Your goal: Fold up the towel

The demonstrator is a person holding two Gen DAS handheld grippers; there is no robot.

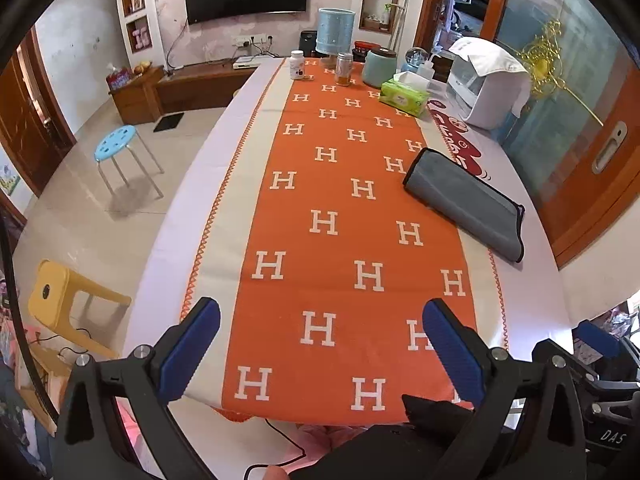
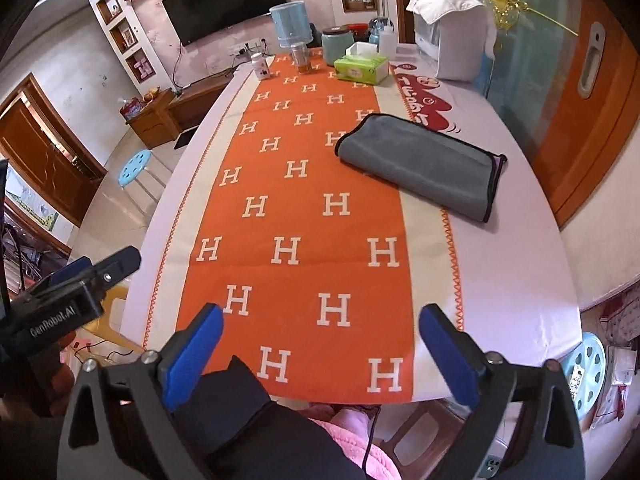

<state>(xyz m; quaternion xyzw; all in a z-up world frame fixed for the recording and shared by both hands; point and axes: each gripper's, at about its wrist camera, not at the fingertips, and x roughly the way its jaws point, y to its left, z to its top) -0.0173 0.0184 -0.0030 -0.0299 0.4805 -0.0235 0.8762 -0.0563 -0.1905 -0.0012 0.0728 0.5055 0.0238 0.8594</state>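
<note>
A grey towel (image 1: 468,202) with dark edging lies folded on the right side of the table, partly on the orange H-patterned runner (image 1: 340,220). It also shows in the right wrist view (image 2: 420,160). My left gripper (image 1: 320,316) is open and empty above the near end of the runner, well short of the towel. My right gripper (image 2: 320,320) is open and empty, also over the near table end. The left gripper shows at the left edge of the right wrist view (image 2: 92,276).
At the far table end stand a blue lamp (image 1: 335,32), jars, a green tissue pack (image 1: 404,98) and a white appliance (image 1: 480,84). A blue stool (image 1: 116,144) and a yellow stool (image 1: 60,300) stand left of the table. A wooden door is on the right.
</note>
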